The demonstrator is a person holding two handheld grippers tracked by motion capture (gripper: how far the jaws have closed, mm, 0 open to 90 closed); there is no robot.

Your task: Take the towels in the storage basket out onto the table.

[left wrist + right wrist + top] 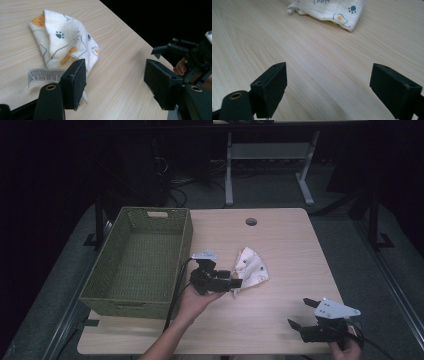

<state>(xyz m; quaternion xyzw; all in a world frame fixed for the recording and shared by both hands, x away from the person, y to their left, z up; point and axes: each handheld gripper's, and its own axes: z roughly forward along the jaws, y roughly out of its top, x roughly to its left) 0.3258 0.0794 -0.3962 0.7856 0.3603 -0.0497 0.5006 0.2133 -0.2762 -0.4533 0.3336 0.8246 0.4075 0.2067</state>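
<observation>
A small white cloth [251, 266] printed with paw marks and orange shapes lies crumpled at the middle of the wooden table [285, 240]. In the high view my left gripper [234, 283] lies level in the hand, its jaws pointing right at the cloth's near-left corner. In the left gripper view the cloth [65, 40] and its care label [42, 74] lie just beyond the left jaw; my left gripper [115, 75] is open with bare table between the pads. My right gripper [301, 313] rests at the table's front right, open. The right gripper view has the cloth [332, 8] far ahead of my right gripper [328, 82].
A green woven basket [187, 240] stands on the table's left half, close beside the left hand. A round cable hole [251, 221] sits near the far edge. The right gripper [180, 52] appears at the table's edge in the left gripper view.
</observation>
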